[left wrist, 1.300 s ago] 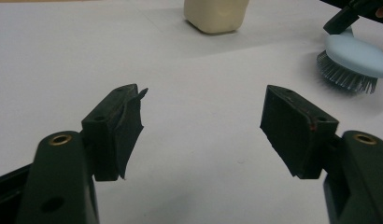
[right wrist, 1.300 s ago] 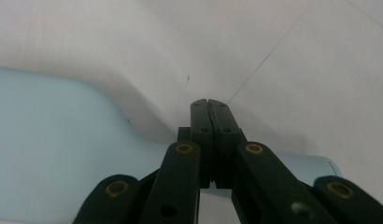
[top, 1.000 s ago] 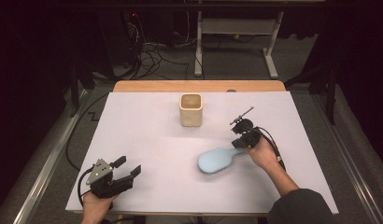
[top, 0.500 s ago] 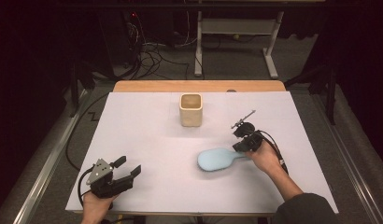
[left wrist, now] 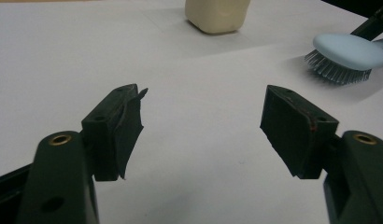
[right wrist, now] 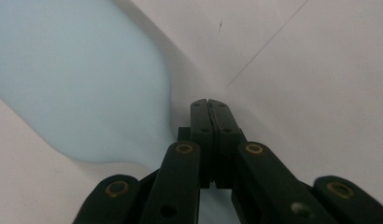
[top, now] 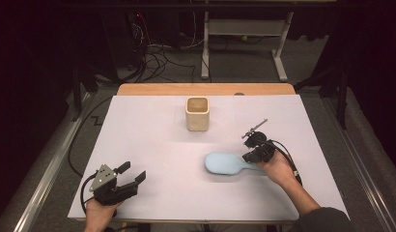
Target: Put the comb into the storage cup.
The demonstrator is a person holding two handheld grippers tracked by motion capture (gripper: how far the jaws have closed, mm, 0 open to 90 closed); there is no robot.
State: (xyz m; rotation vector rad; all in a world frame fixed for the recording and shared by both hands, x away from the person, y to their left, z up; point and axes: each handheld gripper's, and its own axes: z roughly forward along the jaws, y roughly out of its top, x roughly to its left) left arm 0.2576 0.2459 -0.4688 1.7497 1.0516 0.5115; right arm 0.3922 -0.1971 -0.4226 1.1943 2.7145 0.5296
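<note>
A wide white paper sheet [top: 152,145] is covering most of a light wooden tabletop [top: 205,89], whose far edge is showing as a bare tan strip. Grey carpeted floor [top: 302,67] is stretching away behind the table, and a tangle of black cables [top: 157,55] is lying across it at the far left. A white metal desk frame [top: 244,29] is standing farther back on two slanted legs. Pale metal rails [top: 46,169] are running along both sides of the table. The surrounding room is sitting in deep darkness, with light falling mainly on the sheet.

A cream square wooden cup [top: 197,113] stands upright on the white sheet-covered table [top: 152,145], near its far edge.
</note>
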